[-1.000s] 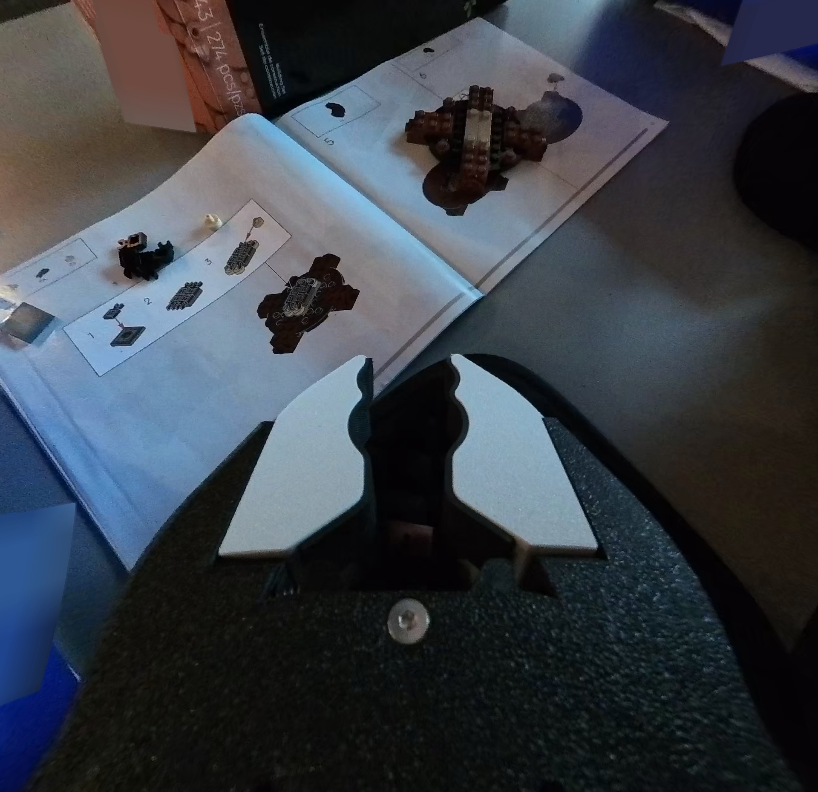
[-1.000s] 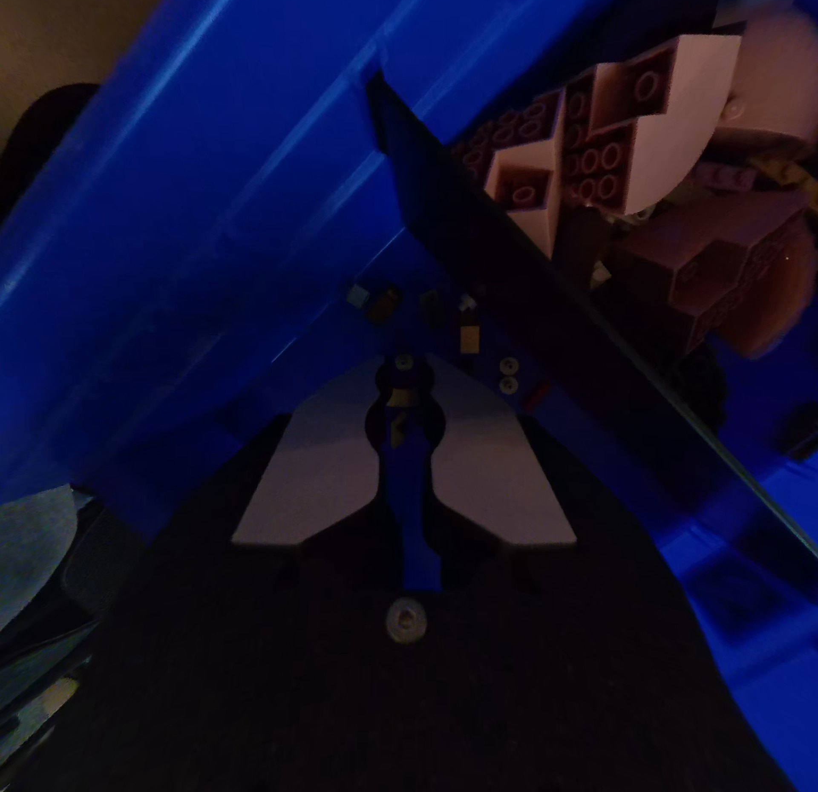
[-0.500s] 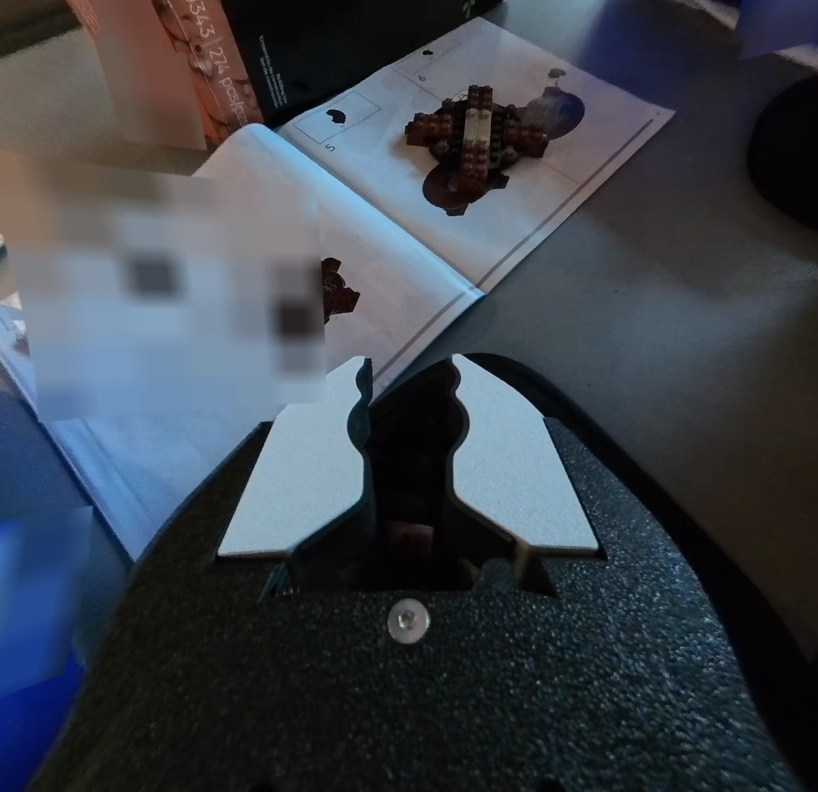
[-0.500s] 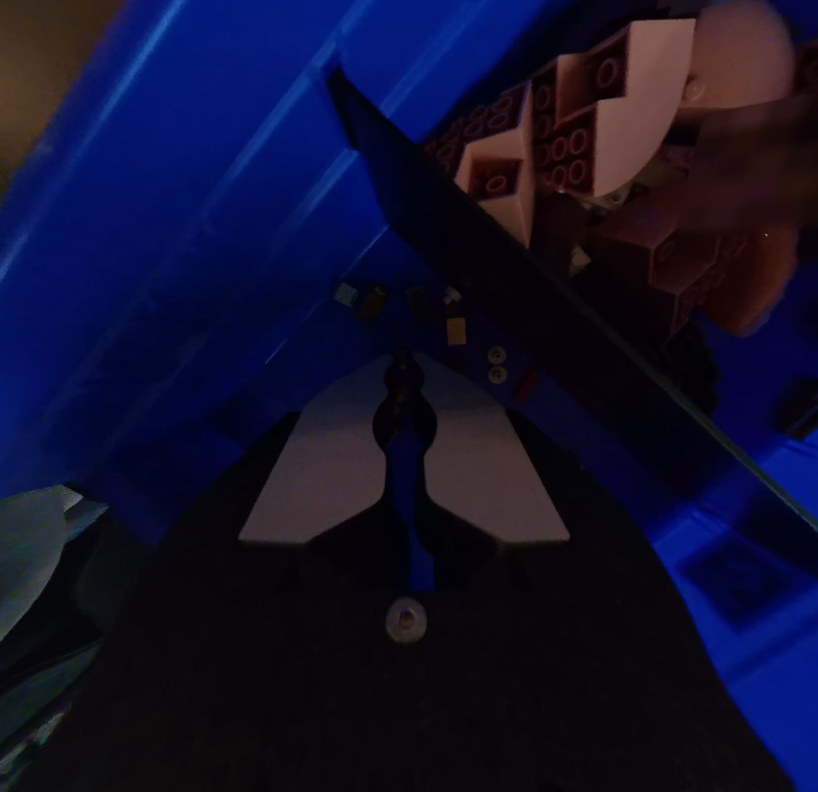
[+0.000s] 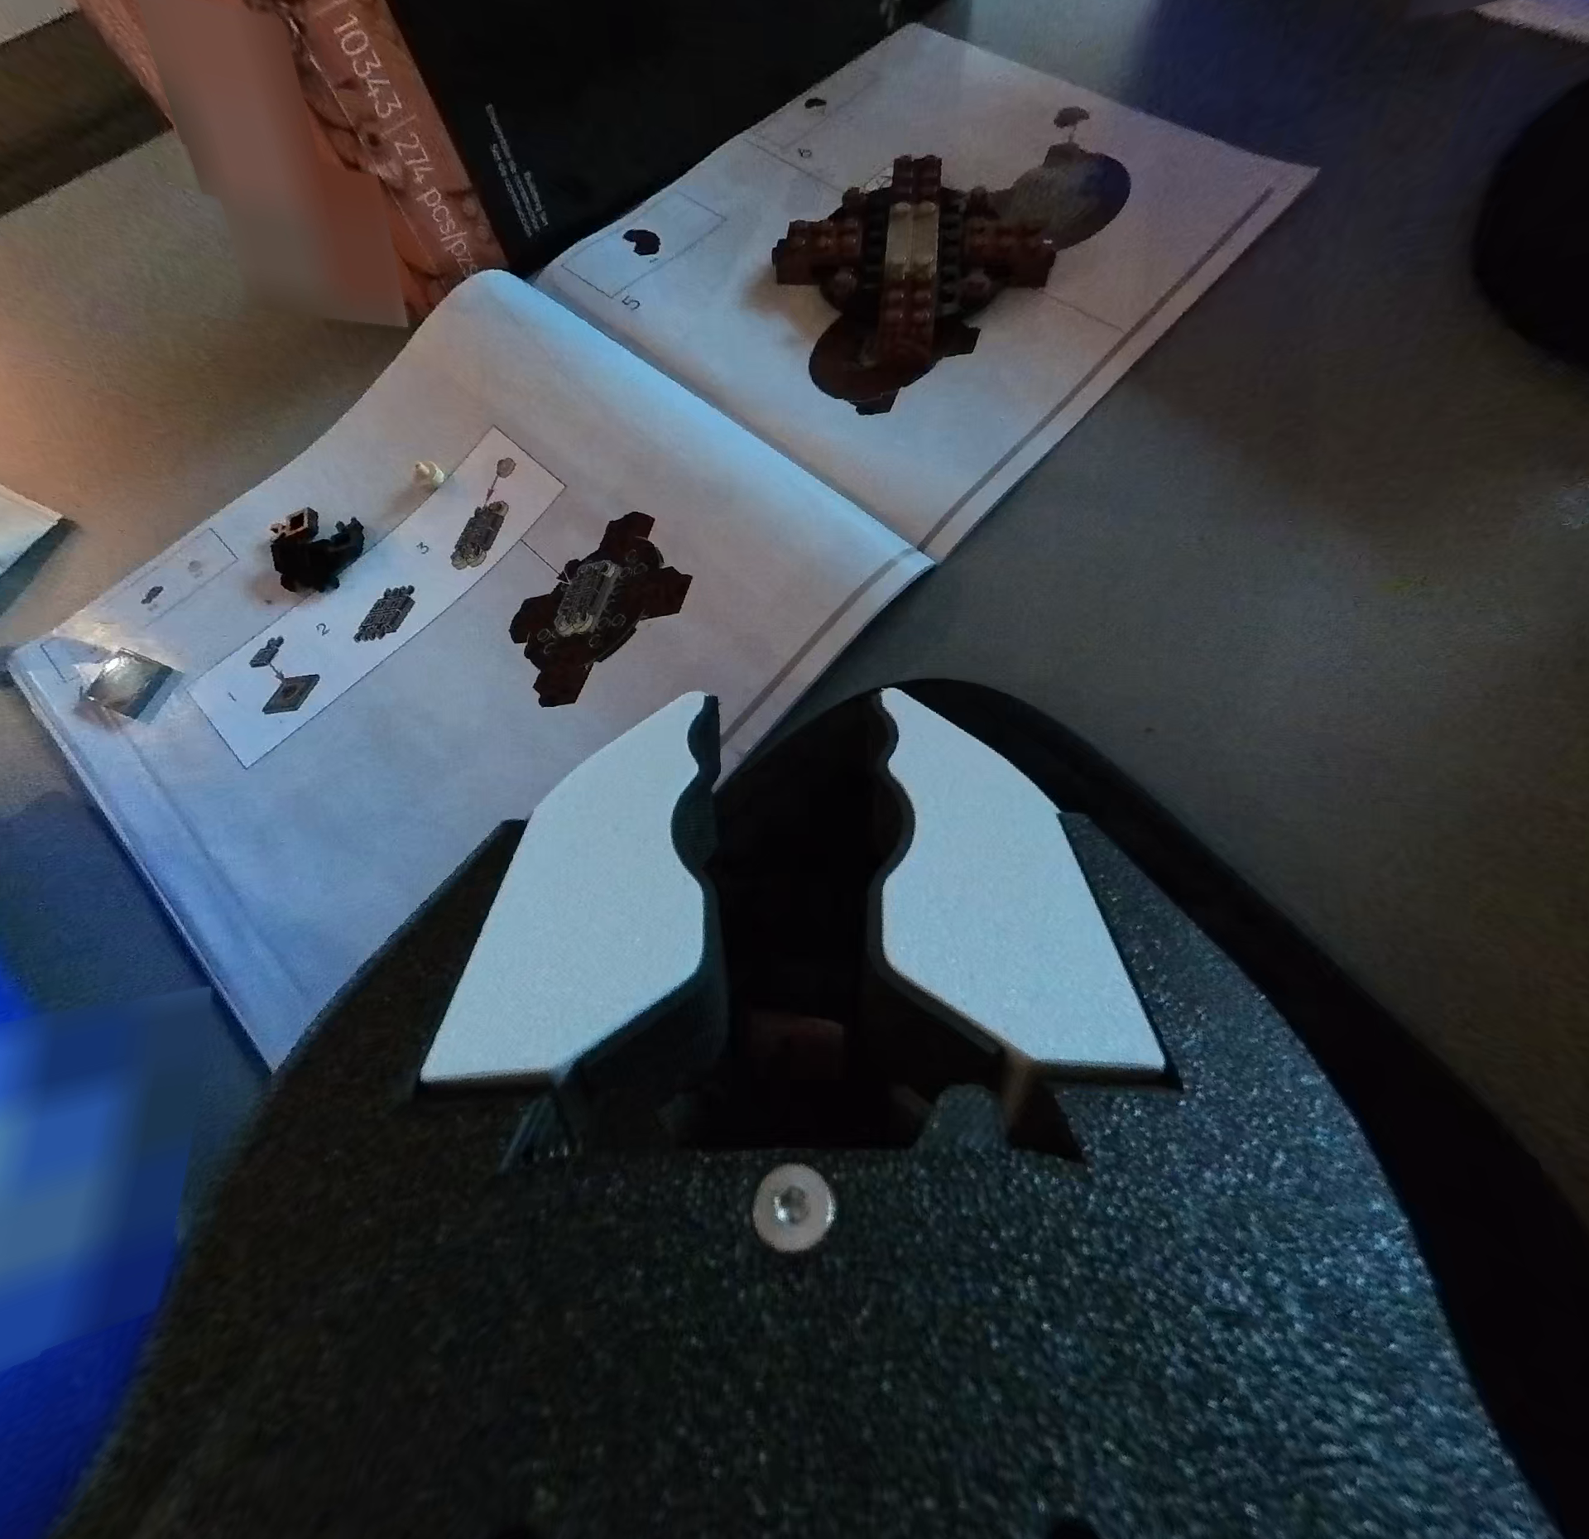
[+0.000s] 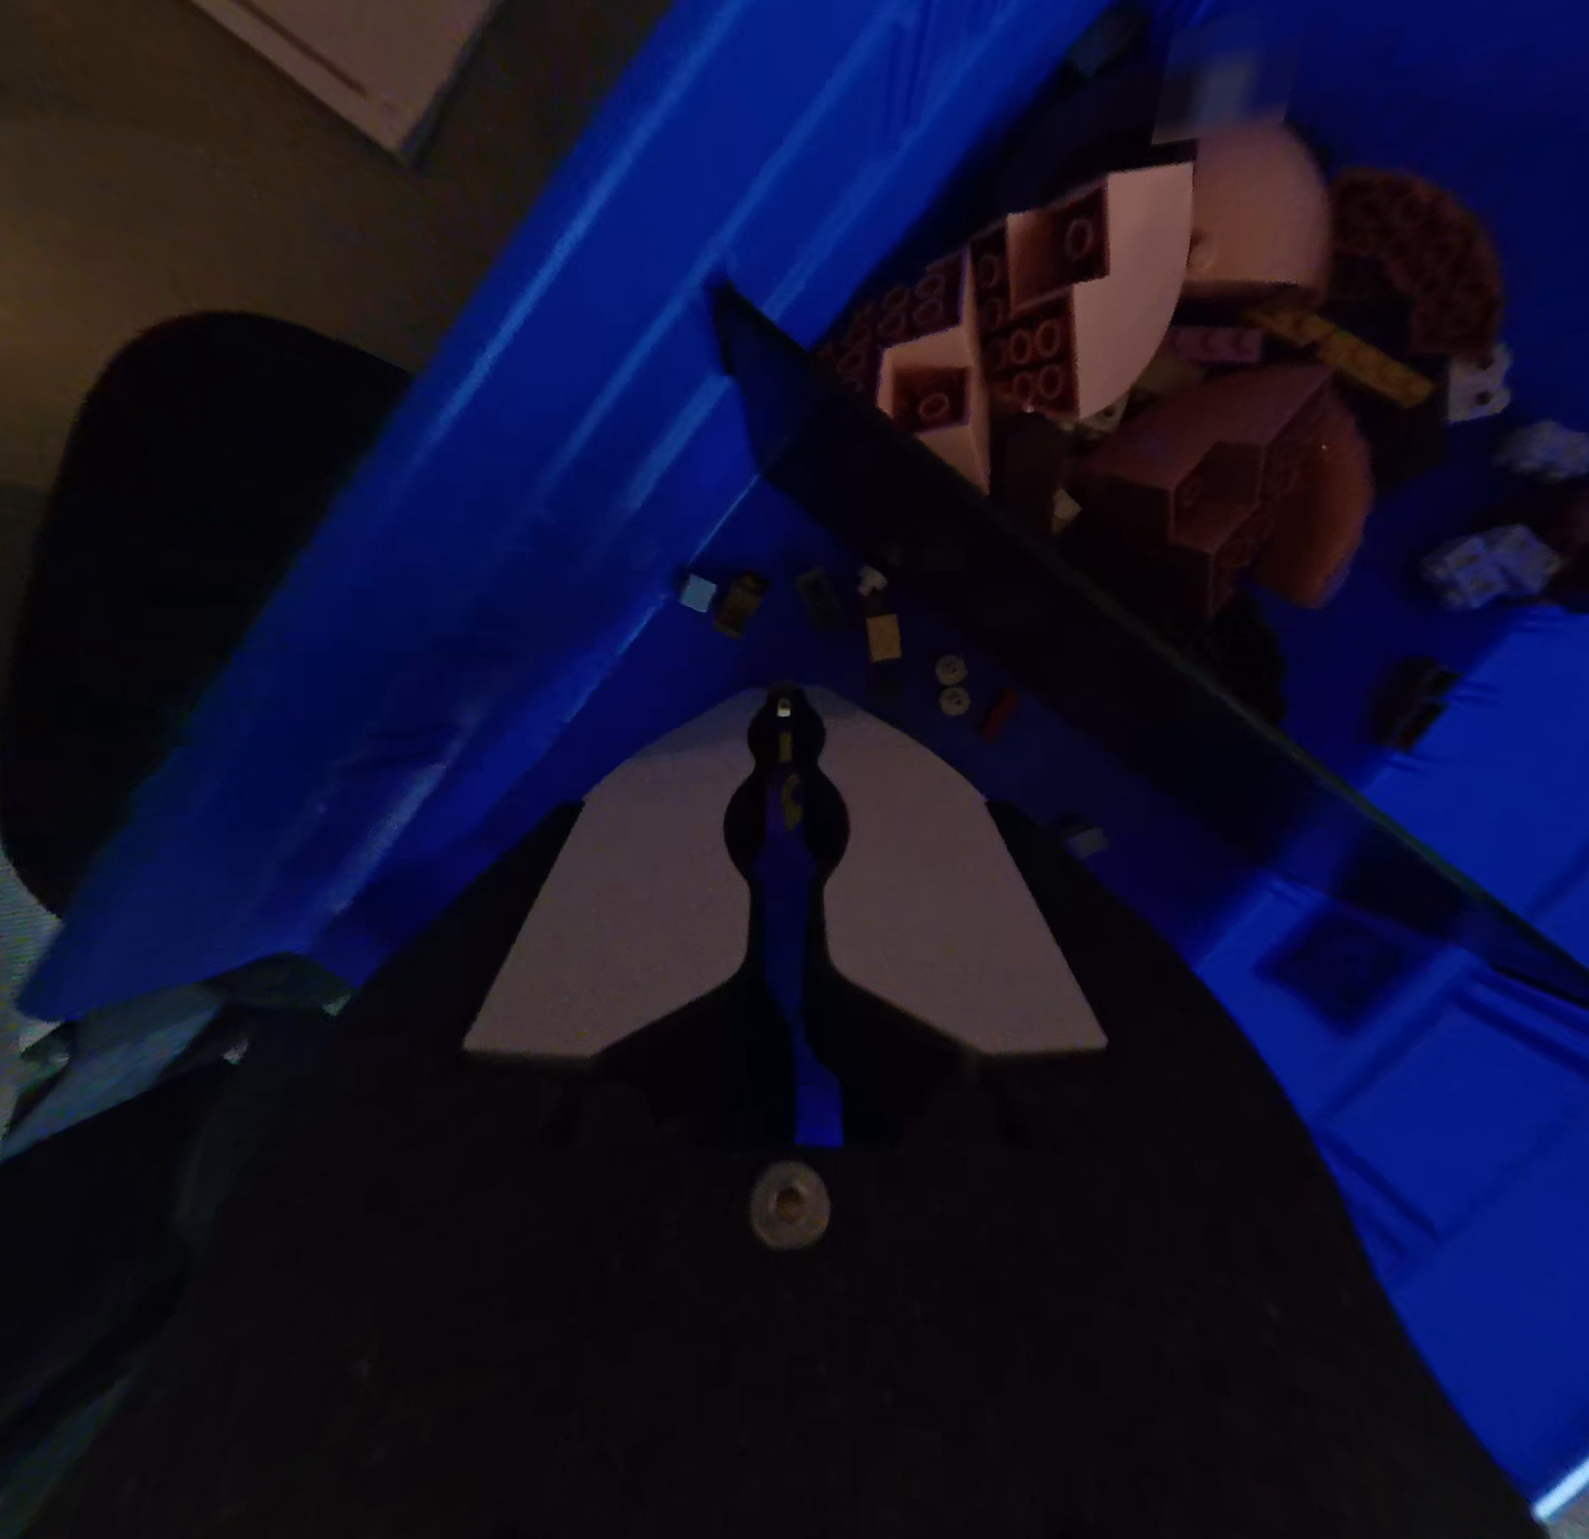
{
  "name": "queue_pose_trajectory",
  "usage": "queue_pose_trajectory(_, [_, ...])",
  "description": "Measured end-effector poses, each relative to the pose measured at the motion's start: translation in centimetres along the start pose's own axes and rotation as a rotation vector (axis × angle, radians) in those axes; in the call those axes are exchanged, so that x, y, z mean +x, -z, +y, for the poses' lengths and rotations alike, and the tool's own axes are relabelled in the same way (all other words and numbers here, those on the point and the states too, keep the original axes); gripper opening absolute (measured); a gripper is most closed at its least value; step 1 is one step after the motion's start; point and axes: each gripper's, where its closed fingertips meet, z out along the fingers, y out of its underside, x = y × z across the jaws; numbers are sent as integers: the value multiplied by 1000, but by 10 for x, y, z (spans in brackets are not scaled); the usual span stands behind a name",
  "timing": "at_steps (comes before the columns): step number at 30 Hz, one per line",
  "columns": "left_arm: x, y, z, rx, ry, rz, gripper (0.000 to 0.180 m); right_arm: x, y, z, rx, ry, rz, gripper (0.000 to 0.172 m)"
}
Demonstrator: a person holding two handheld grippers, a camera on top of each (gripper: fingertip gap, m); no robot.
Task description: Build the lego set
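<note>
We count one open booklet [image 5: 602,431], one brown brick model [image 5: 911,250]; our left gripper [image 5: 795,711] spread, bare. Right gripper [image 6: 784,706] pinches a tiny pale piece [image 6: 782,708] over the blue bin [image 6: 602,379].

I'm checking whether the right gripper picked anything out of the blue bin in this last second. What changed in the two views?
The right gripper closed: a second ago its fingertips stood apart over a small pale piece; now they meet around a tiny pale piece, inside the blue bin. The left gripper stayed open over the booklet, holding nothing.
</note>
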Motion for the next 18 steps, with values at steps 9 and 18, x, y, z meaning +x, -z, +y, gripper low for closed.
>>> queue_pose_trajectory(9, [2,3,-3,37,-19,8,34,-6,5,-3,13,-55,22,0])
queue_pose_trajectory(18, [3,9,-9,107,-19,31,34,-4,19,-6,38,-122,76,0])
